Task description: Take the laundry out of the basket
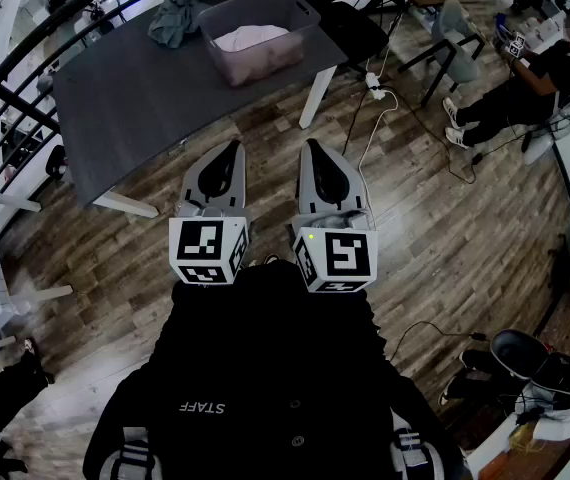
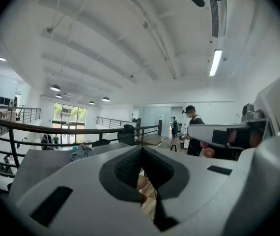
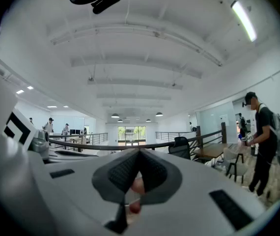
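A translucent laundry basket (image 1: pixel 295 16) stands on the grey table (image 1: pixel 155 108) at the far side, with pale pink-white laundry (image 1: pixel 250 38) inside it. A grey-green garment (image 1: pixel 174 15) lies on the table to the basket's left, and it shows small in the left gripper view (image 2: pixel 81 152). Both grippers are held side by side in front of the person's body, over the wood floor and short of the table. The left gripper (image 1: pixel 236 147) (image 2: pixel 141 149) is shut with nothing in it. The right gripper (image 1: pixel 308 145) (image 3: pixel 140 152) is likewise shut and empty.
A black chair (image 1: pixel 352 26) stands behind the table. A white power strip with a cable (image 1: pixel 375 89) lies on the floor right of it. A person (image 1: pixel 535 73) sits at the far right beside a light chair (image 1: pixel 455 36). A dark railing (image 1: pixel 10 83) curves along the left. Bags (image 1: pixel 530 368) lie lower right.
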